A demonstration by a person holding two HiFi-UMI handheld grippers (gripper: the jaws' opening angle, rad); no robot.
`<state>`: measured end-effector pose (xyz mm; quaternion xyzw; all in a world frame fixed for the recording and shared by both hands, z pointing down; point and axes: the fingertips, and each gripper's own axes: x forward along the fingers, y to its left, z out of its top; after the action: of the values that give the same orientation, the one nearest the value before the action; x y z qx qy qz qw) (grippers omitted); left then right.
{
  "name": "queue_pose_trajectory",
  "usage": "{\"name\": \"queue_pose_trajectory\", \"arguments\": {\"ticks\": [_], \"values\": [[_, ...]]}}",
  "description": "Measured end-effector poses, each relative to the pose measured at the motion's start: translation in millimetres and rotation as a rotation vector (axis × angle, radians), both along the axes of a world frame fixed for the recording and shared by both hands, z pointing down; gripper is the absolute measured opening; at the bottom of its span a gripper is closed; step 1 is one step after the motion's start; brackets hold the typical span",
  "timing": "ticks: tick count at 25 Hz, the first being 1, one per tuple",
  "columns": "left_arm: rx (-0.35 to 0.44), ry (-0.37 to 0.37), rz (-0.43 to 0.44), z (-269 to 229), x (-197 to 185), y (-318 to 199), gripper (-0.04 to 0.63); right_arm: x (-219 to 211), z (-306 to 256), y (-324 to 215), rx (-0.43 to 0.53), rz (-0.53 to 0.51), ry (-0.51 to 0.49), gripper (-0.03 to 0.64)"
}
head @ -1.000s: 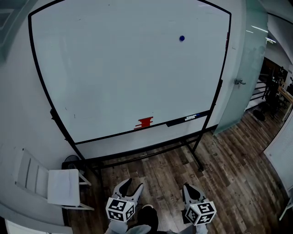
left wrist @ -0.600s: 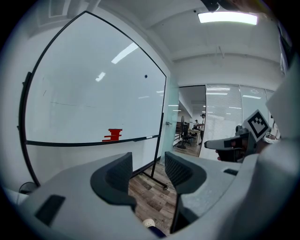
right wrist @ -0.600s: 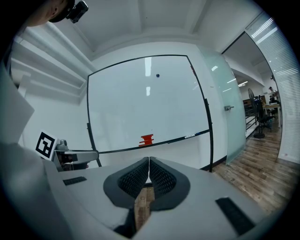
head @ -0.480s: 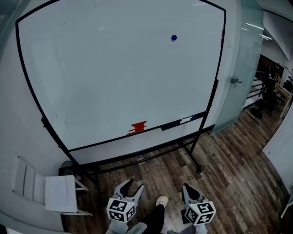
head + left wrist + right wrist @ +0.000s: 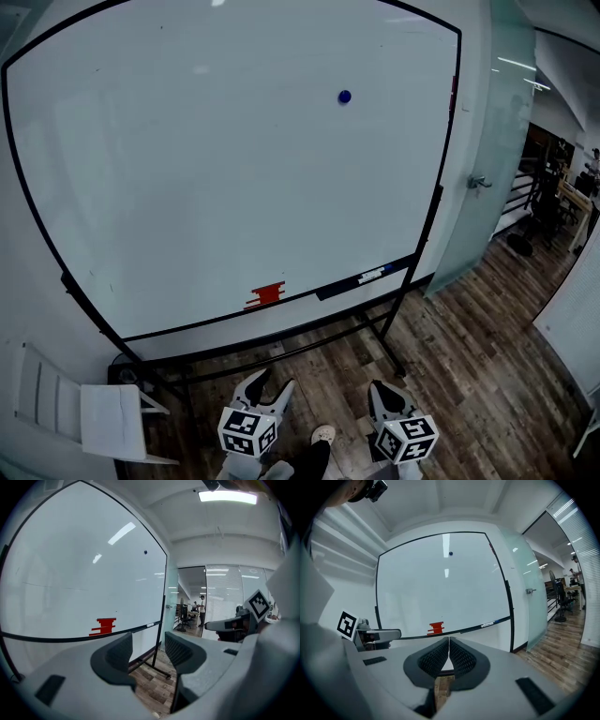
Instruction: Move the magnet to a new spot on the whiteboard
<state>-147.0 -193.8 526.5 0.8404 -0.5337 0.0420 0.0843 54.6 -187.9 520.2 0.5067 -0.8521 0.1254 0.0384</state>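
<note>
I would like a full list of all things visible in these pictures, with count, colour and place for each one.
whiteboard: one, white with black frame, on a black stand, middle
magnet: one, blue, upper right of the whiteboard
red object: one, red, on the board's bottom ledge, kind unclear
marker: one, white with a blue end, on the ledge, right of the red object
chair: one, white, lower left
glass door: one, frosted, right of the board
floor: one, dark wood planks
shoe: one, pale, between the grippers
left gripper: one, grey, bottom, jaws apart, empty
right gripper: one, grey, bottom, jaws together, empty
</note>
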Motion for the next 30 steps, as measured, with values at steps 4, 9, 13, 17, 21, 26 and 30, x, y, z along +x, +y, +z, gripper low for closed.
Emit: {"name": "queue_pose_trajectory", "arguments": {"ticks": [4,9,13,17,21,26,30], "values": [[0.013,-0.007,0.002,-10.3,2.7,-37.9,0.213,-0.9,-11.2,-36.4,0.015,-0.014,0.010,0.028],[0.034,-0.004,-0.005,-25.3,3.4,-84.3,0.213,1.1,-23.6,-80.7,0.028,-0.022,0.016,0.028],[0.045,-0.007,-0.006,-32.4,3.7,-113.2,0.213,0.8,-29.5,-110.1,0.037,-0.026,0.013,0.029],[0.042,-0.003,-0.015,-34.1,3.6,-138.9,0.213,-0.5,-30.4,-135.2,0.029,-0.038,0.020,0.028],[0.040,0.000,-0.020,-34.7,4.7,-159.3,0.213,-0.4,-30.6,-156.8,0.024,-0.045,0.023,0.028],[0.037,0.004,-0.038,-34.2,6.4,-185.8,0.213,-0.3,-32.8,-187.4,0.026,-0.065,0.028,0.028],[0.046,0.002,-0.044,-34.4,10.1,-205.9,0.213,1.0,-34.7,-213.6,0.034,-0.076,0.021,0.028]]}}
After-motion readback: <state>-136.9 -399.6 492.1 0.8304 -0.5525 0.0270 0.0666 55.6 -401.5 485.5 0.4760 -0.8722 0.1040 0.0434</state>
